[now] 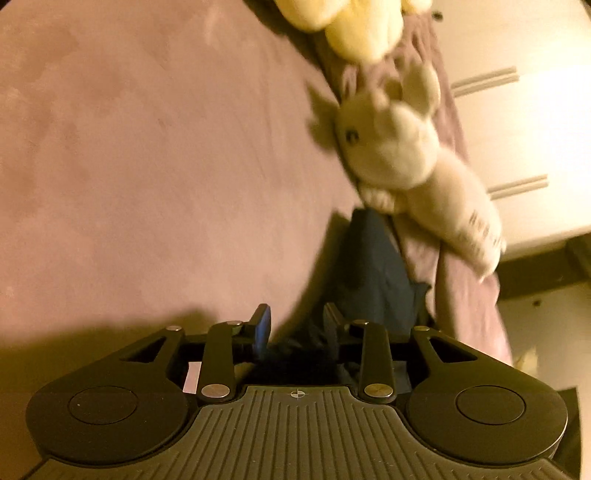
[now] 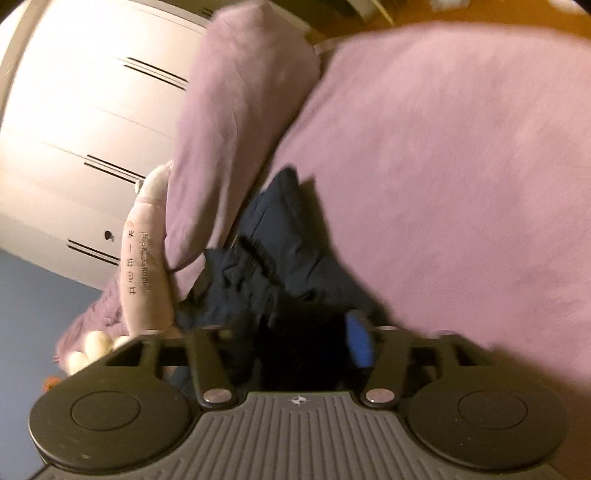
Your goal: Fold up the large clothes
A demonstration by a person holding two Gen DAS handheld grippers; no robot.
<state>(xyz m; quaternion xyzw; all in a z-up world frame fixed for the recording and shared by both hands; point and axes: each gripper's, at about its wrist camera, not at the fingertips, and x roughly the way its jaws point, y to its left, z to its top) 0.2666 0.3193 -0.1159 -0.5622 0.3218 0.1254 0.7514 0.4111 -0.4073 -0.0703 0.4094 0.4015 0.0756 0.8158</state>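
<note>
Bed (image 1: pixel 147 147): one, under a mauve sheet; it fills most of both views and serves as the landmark for everything below.
Cabinet (image 2: pixel 74 110): one white unit with dark slot handles, beyond the bed's edge.
Pillow (image 2: pixel 236 129): one mauve pillow, standing on the bed along that edge.
Garment (image 2: pixel 280 236): one dark navy piece, bunched on the bed against the pillow's foot, its folds running back under both claws.
Plush toys: two counted. A cream one (image 1: pixel 388 147) with printed lettering lies along the bed's edge beside the garment; a yellow one (image 1: pixel 347 26) sits further up the same edge, cut off by the frame.
Left claw (image 1: pixel 297 325): one, low over the bed at the garment's near end; jaws parted narrowly, dark cloth lying between them, pads not seen pressing on it.
Right claw (image 2: pixel 291 332): one, also over the garment; jaws wide, only the blue pad (image 2: pixel 358 343) clear, the other finger blurred. Cloth sits in the gap, not pinched.
Risk, cloth: the heap is layered, so closing here could take several layers or a loose fold, and the spread would come out twisted.
Risk, neighbours: the cream toy and pillow lie touching or just beside the garment; dragging it could pull them along or off the bed.
Risk, view: both views are blurred, so hem and waistband are hard to tell apart.
</note>
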